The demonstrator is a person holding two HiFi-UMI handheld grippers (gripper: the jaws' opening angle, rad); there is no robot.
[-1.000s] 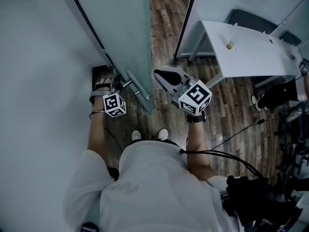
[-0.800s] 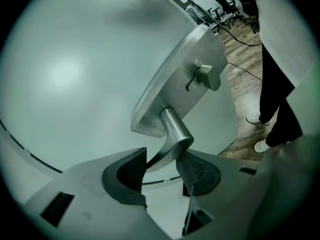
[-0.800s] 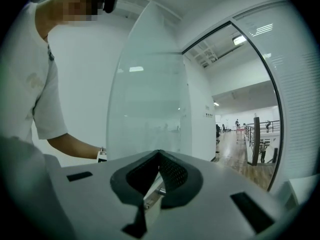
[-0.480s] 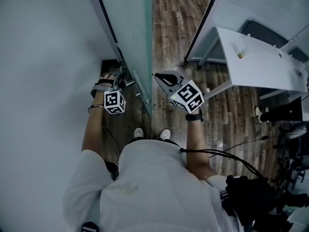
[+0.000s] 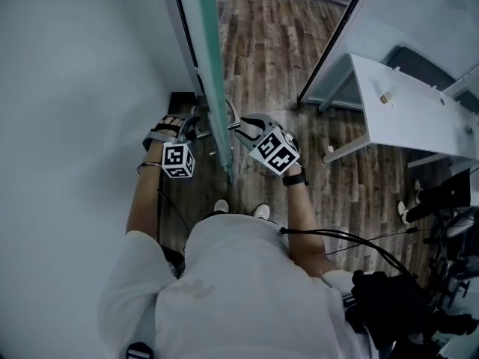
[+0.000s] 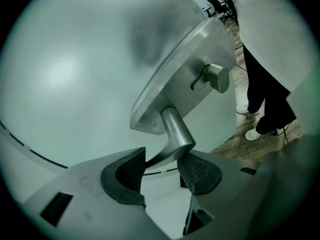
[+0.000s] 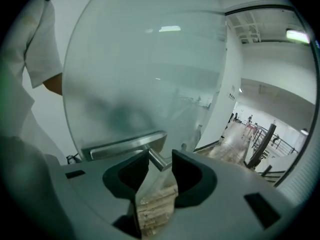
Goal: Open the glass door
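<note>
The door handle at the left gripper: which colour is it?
Silver-grey metal door handle, best seen in the left gripper view.

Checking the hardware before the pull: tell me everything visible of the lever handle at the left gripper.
The lever handle is brushed silvery metal: a round neck juts from an oblong backplate on the frosted glass door, bends sharply and runs down-left between the pads of the left gripper, whose jaws are opening. The pad at the picture's right looks to touch the bend; contact at the other is unclear. A small thumb-turn sits higher on the same plate.
</note>
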